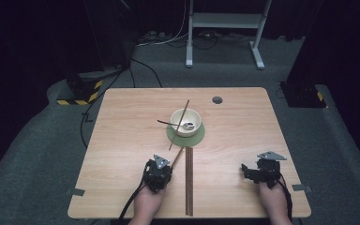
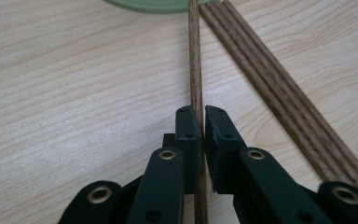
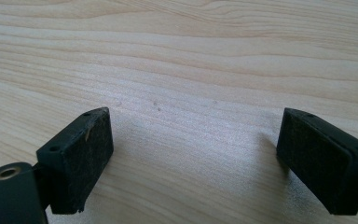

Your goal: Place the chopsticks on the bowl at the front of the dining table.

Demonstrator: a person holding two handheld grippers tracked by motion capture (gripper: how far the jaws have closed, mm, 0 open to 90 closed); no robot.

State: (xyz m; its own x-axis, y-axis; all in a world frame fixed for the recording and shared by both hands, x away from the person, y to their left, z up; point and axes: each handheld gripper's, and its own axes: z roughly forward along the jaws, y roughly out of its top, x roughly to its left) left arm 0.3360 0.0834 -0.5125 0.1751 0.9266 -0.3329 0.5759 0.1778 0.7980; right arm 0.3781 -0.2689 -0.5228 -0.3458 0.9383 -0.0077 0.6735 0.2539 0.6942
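A cream bowl (image 1: 185, 122) stands on a round green mat (image 1: 185, 135) at mid-table. One brown chopstick (image 1: 180, 122) leans across the bowl, and a dark-handled spoon (image 1: 178, 124) lies in it. My left gripper (image 2: 201, 126) is shut on another brown chopstick (image 2: 195, 56), whose far end reaches the mat's edge (image 2: 149, 4); from above, this gripper (image 1: 168, 167) sits just left of the table's middle. A few more chopsticks (image 1: 189, 183) lie side by side to its right. My right gripper (image 3: 193, 158) hovers open over bare wood, at the front right (image 1: 249, 171).
The light wooden table (image 1: 122, 140) has a round grey cable hole (image 1: 217, 100) behind the bowl. Cables trail from both grippers over the front edge. A white metal stand (image 1: 225, 28) and floor cables lie beyond the table.
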